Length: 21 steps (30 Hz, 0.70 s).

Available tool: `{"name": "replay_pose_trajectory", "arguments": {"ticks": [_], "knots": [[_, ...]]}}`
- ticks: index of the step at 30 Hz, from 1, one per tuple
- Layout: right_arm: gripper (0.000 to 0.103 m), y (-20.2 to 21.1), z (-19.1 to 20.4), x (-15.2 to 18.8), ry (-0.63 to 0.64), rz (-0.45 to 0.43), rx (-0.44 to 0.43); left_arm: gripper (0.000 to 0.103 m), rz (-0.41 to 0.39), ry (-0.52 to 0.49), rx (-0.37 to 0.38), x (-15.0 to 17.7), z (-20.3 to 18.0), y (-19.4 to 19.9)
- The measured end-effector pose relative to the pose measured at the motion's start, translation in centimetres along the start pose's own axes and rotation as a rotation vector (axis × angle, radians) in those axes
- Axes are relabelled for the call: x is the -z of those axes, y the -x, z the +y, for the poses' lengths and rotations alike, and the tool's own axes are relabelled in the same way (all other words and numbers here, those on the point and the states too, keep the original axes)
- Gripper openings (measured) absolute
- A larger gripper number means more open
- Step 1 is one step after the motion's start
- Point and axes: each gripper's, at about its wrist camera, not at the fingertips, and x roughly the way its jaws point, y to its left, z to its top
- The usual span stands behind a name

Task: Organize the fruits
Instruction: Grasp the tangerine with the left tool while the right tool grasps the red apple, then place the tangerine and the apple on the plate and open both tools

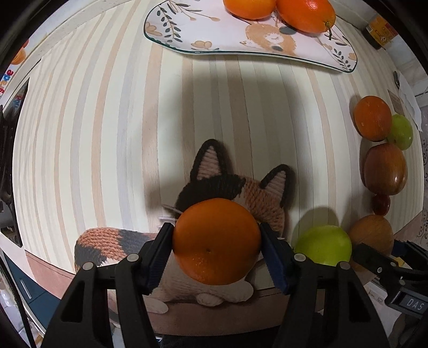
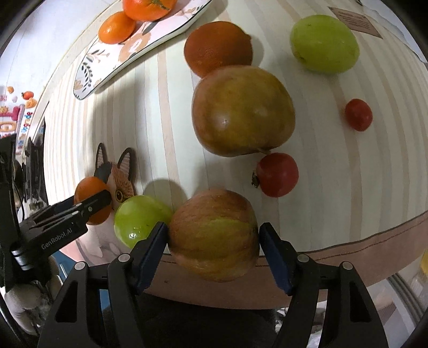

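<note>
The left gripper (image 1: 216, 250) points down at the striped table (image 1: 107, 133) with its jaws closed on a mandarin (image 1: 216, 241), both blue pads pressing the fruit's sides, above a knitted calico cat toy (image 1: 240, 198) lying at the table's near edge. The right gripper (image 2: 214, 241) has a red-and-green apple (image 2: 214, 235) between its jaws; the left pad touches the apple, while a thin gap seems to show at the right pad, so a firm hold cannot be told. Just beside this apple sits a green apple (image 2: 140, 219), touching the cat toy. Farther along the table lie a larger reddish-yellow apple (image 2: 242, 111), an orange (image 2: 218, 48) touching it, a second green apple (image 2: 325, 42), and two small red fruits (image 2: 278, 174). A floral plate (image 1: 214, 32) at the far side already carries two mandarins (image 1: 305, 13).
</note>
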Motion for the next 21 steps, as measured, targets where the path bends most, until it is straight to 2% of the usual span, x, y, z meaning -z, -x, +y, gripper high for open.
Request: {"name": "replay_pose_trajectory", "arguments": {"ticks": [8, 11, 16, 21], "knots": [[0.072, 0.2, 0.8, 0.2, 0.056, 0.006, 0.021, 0.061, 0.000, 0.001, 0.018, -0.5, 0.5, 0.9], [0.072, 1.4, 1.2, 0.2, 0.073, -0.012, 0.012, 0.061, -0.024, -0.003, 0.034, -1.1, 0.9, 2.8], [0.072, 5.5, 2.4, -0.8, 0.105, -0.087, -0.033, 0.061, -0.076, -0.001, 0.082, -2.9, 1.6, 6.5], [0.072, 9.7, 4.4, -4.8, 0.139, -0.200, -0.074, 0.061, -0.153, 0.015, 0.135, -6.8, 2.3, 11.4]]}}
